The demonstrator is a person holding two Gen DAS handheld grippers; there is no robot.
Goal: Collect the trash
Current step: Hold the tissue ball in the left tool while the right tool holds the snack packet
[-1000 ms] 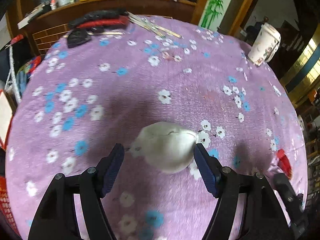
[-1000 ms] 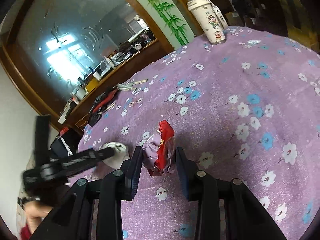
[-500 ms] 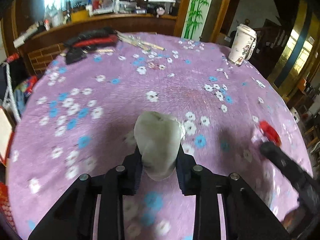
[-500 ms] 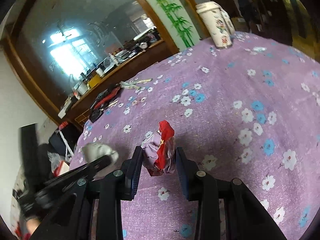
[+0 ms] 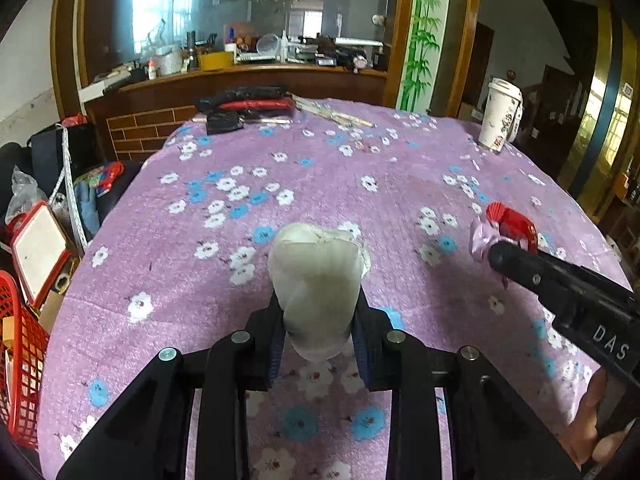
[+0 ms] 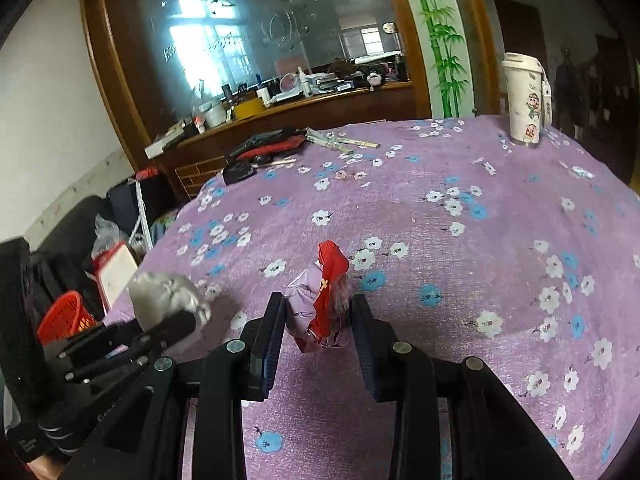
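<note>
My left gripper [image 5: 318, 320] is shut on a crumpled white paper ball [image 5: 314, 280] and holds it above the purple flowered tablecloth [image 5: 320, 184]. My right gripper [image 6: 318, 320] is shut on a red and pink wrapper [image 6: 324, 304], also lifted over the cloth. The right gripper with the wrapper [image 5: 506, 226] shows at the right of the left wrist view. The left gripper with the paper ball [image 6: 166, 300] shows at the lower left of the right wrist view.
A white lidded cup [image 5: 500, 120] stands at the table's far right. Black and red items [image 5: 248, 106] and chopsticks [image 5: 336, 114] lie at the far edge. A red basket [image 5: 20, 364] stands on the floor at the left, beside bags and clutter.
My left gripper closed on the paper ball and lifted it off the cloth. Both grippers rose and tilted up. The right gripper kept its hold on the wrapper.
</note>
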